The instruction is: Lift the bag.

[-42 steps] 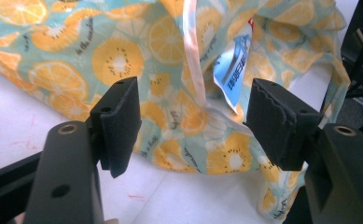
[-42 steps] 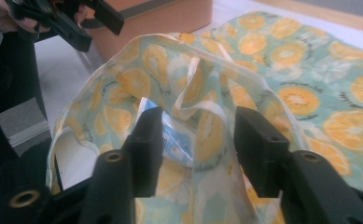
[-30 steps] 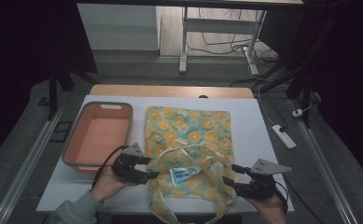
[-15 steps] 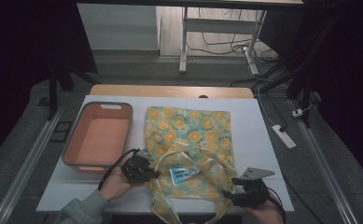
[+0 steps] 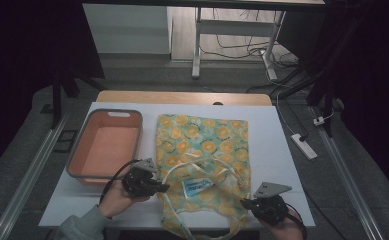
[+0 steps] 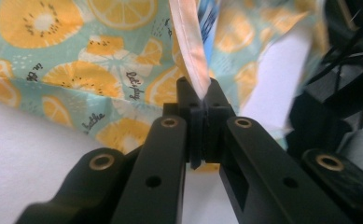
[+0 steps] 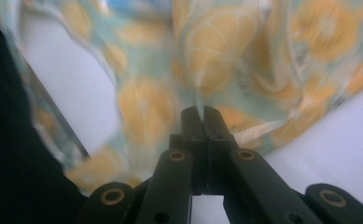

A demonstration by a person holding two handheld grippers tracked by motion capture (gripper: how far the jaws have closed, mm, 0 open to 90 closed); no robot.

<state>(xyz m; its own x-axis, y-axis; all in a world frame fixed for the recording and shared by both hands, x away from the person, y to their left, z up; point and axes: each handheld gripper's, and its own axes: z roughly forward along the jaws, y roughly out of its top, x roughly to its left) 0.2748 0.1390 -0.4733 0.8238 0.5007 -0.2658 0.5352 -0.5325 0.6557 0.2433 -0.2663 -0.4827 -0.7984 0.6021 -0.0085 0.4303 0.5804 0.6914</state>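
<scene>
A cloth tote bag (image 5: 202,145) printed with orange slices on teal lies flat on the white table (image 5: 277,150), its pale handles looped toward me. My left gripper (image 5: 163,188) sits at the bag's near left edge. In the left gripper view it (image 6: 200,93) is shut on a pale strap (image 6: 186,37) of the bag. At the bag's near right corner my right gripper (image 5: 245,202) is shut too; in the right gripper view it (image 7: 201,112) pinches a fold of the printed fabric (image 7: 216,51). A small blue label (image 5: 197,186) lies on the bag between the two grippers.
A salmon-coloured tray (image 5: 107,150) with a grey rim stands left of the bag, close to my left hand. A white power strip (image 5: 303,146) lies off the table's right edge. The table's near edge runs just under both hands.
My right gripper has slid toward me and a little left, onto the bag's near right corner. The left gripper edged right to the bag's left edge. Both now grip the fabric.
</scene>
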